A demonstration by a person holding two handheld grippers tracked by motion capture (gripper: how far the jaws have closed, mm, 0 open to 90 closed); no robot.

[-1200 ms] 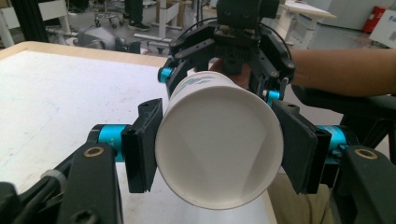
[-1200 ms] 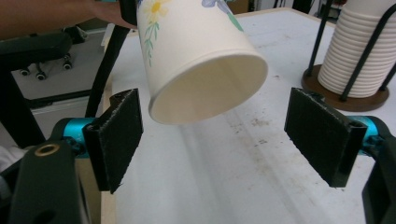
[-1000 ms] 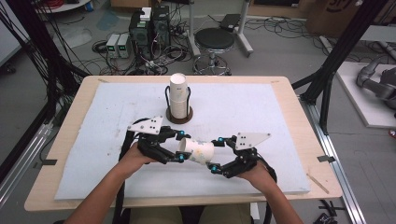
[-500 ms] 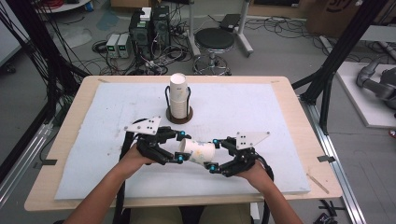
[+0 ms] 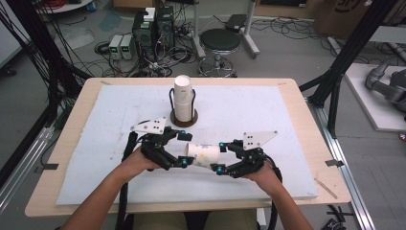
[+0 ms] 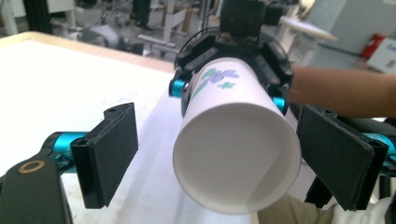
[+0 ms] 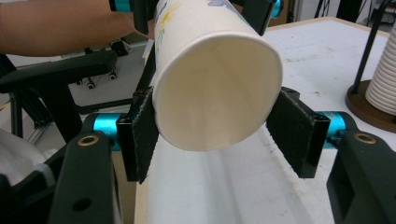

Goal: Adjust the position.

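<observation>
The paper cup (image 5: 203,154) lies sideways above the table's (image 5: 287,124) near middle. Your right gripper (image 5: 220,156) has just been closing its jaws and clamps it. Your left gripper (image 5: 185,149) has just been opening its jaws, which stand apart. The handover looks nearly done. Withdrawing and placing remain.

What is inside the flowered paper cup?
The paper cup looks empty: the left gripper view shows bare white inner wall. Its floor is too dim to make out.

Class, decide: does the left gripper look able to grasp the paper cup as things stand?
Probably yes: the left gripper, its jaws just opened, straddles the rim of the paper cup without touching it, and nothing blocks the jaws.
</observation>
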